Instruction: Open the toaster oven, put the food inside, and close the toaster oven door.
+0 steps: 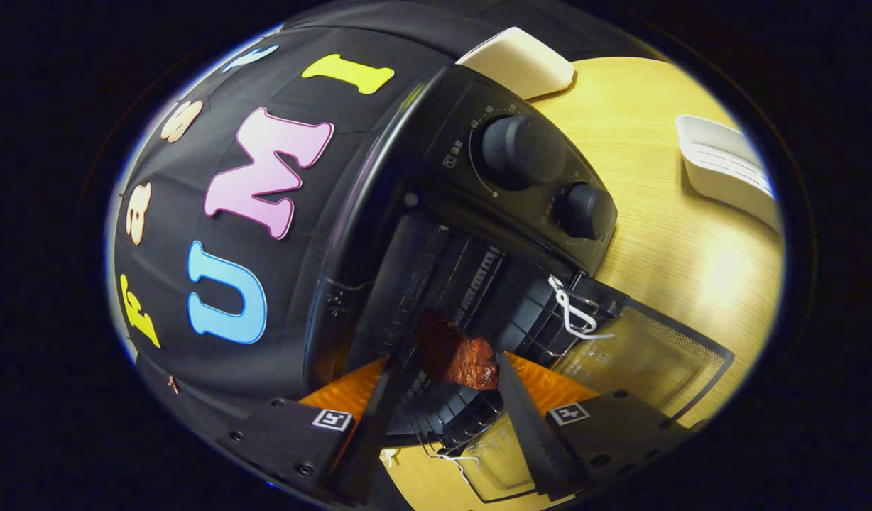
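Claw [450, 383]: the two fingers stand apart, one at about 7 o'clock and one at about 5 o'clock of the food piece. A reddish-brown piece of food [456, 353] sits between the fingertips. The right finger [525, 419] meets its lower right end; whether the left finger presses on it cannot be told, so a full clamp is not confirmed.

Food position: at the mouth of the toaster oven [436, 234], over the wire rack [450, 419] and just ahead of the fingertips. Whether it rests on the rack or hangs above it cannot be told.

Toaster oven: black body, tilted in this view. The door [642, 355] is open, folded out toward 4 o'clock of the food, its glass pane lying low over the counter [663, 234]. A white cord [572, 309] is looped on the door's near edge, at 2 o'clock of the food. The dark interior with ribbed walls lies at 12 o'clock of the food.

Controls: a large knob [518, 150] and a smaller knob [585, 210] sit on the panel at 1 o'clock of the food, beyond the cavity.

Surroundings: the counter is light wood. A white tray [727, 170] lies on it at 2 o'clock, well apart from the oven. A pale, flat item [521, 62] shows beyond the oven top at 12 o'clock; its kind cannot be told.
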The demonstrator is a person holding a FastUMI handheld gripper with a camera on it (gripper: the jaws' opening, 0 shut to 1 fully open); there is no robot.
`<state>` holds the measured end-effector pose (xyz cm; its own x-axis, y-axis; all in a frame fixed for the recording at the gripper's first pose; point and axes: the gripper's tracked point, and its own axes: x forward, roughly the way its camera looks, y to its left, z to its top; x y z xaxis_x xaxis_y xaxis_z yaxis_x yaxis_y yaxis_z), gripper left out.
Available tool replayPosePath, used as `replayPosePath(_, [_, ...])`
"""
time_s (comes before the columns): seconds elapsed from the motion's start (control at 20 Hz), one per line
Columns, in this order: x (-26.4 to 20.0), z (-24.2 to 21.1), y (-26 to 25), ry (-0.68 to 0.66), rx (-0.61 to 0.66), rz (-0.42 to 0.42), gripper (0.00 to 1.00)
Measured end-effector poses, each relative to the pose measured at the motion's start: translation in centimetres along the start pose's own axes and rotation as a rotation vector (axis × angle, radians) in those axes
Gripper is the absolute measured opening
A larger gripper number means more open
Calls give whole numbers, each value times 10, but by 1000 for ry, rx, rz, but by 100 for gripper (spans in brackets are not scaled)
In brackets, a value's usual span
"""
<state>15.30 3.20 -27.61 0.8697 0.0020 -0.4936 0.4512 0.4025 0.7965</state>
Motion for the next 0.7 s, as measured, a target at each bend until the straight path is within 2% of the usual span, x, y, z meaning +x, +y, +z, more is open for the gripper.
replayPosePath(0.15, [-9, -1, 2, 1, -13, 18, 97])
replayPosePath(0.7, [-62, -13, -4, 20, -90, 61, 97])
